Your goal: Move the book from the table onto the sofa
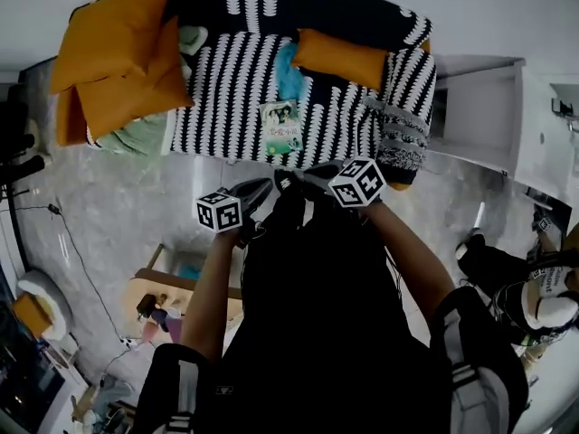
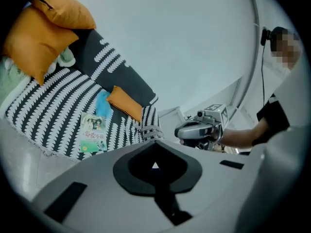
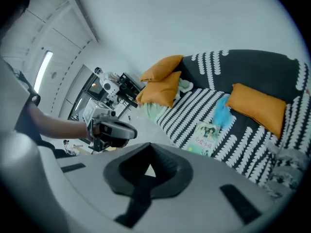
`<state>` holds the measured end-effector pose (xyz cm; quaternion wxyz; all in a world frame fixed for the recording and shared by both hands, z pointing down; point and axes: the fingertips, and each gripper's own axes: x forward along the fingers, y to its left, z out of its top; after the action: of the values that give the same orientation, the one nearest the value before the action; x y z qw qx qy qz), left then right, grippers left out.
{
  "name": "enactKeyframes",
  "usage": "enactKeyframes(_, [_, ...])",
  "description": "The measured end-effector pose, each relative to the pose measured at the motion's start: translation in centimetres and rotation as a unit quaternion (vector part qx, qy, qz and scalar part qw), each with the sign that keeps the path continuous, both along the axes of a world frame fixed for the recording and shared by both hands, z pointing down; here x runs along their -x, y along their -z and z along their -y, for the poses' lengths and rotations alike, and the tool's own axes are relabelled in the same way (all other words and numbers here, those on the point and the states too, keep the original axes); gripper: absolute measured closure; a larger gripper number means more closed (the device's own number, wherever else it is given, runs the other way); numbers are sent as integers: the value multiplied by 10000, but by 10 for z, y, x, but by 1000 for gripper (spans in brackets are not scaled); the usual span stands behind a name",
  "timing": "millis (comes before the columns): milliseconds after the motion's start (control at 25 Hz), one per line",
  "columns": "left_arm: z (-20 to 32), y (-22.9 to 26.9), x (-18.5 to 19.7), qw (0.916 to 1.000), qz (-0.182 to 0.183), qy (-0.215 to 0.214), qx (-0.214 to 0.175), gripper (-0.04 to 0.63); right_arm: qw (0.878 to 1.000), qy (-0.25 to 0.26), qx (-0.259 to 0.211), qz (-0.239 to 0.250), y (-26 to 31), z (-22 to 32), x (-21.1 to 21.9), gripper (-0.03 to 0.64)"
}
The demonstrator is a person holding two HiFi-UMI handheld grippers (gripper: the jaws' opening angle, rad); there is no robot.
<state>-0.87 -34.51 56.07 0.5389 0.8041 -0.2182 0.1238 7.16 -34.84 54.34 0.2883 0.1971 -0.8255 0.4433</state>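
The book [image 1: 281, 127], with a green cover, lies flat on the seat of the black-and-white patterned sofa [image 1: 231, 89]. It also shows in the left gripper view as the book [image 2: 94, 133] and in the right gripper view as the book [image 3: 206, 138]. Both grippers hang in the air in front of the sofa, apart from the book. My left gripper [image 1: 266, 188] is shut and holds nothing; its jaws [image 2: 154, 166] meet with only a tiny gap. My right gripper [image 1: 289, 181] is shut and empty too, seen close up [image 3: 149, 171]. Each gripper shows in the other's view.
Orange cushions [image 1: 118, 57] pile at the sofa's left end, another orange cushion [image 1: 339, 57] lies at the right, and a blue cloth [image 1: 289, 75] is beside the book. A white cabinet [image 1: 479, 107] stands to the right. A low wooden table [image 1: 154, 297] is behind me on the left.
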Motion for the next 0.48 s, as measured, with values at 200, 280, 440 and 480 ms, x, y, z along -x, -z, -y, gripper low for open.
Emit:
enactKeyframes(200, [-13, 37, 3, 9996, -108, 3, -249, 584, 9997, -204, -161, 17, 21, -10, 0, 609])
enactKeyframes(280, [-14, 48, 0, 9993, -152, 7, -346, 584, 9993, -304, -198, 45, 27, -13, -1, 609])
enactKeyframes(440, [-9, 60, -12, 9975, -48, -264, -652, 584, 9971, -443, -589, 172, 40, -8, 4, 609])
enactKeyframes(480, [-7, 62, -14, 9967, 2, -332, -735, 584, 9964, -429, -710, 188, 43, -7, 6, 609])
